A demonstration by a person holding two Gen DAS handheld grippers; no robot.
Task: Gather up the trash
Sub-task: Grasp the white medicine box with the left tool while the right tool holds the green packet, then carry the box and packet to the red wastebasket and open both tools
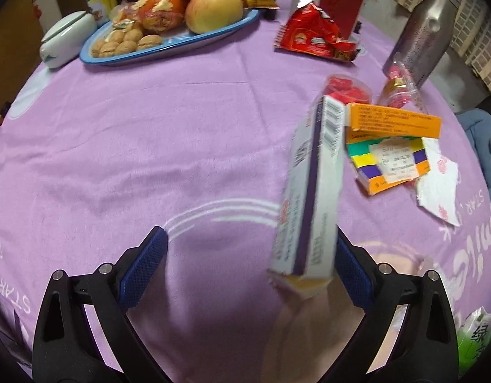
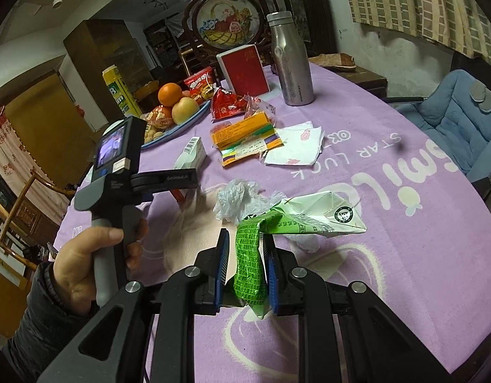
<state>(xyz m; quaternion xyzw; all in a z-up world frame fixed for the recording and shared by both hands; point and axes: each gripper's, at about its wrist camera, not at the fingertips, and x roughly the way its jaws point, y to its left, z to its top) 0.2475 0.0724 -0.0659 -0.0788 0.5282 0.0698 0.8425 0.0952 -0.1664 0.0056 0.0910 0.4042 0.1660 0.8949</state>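
Right tool [image 2: 245,239], closest to the lens, is clamped on the folded end of a crushed green carton [image 2: 309,217]; most of the carton sticks out past the pads and hangs low over the counter [image 2: 405,255]. The left tool [image 1: 248,236] has its pads wide apart. A white and purple box [image 1: 309,191] stands tilted between them, close to one pad, but it is not pressed from both sides. I see no bin or bag for the trash in either view.

The biggest risk concerns the counter cloth: it is soft and wrinkled, so a low pad can catch it and pull everything on it, including the tall steel bottle [image 2: 290,63], which looks easy to tip.

Next is the carton. The grip is only on a thin crumpled flap, so a fast swing may let it slide out, and some liquid may be left inside.

Then the box. It looks blurred and unsupported, so I judge it may fall flat or roll off the pad before the left tool closes.

Smallest, the crumpled plastic bag [image 2: 236,201] lies just beyond the carton. It is very light, and the carton passing over could push it away.
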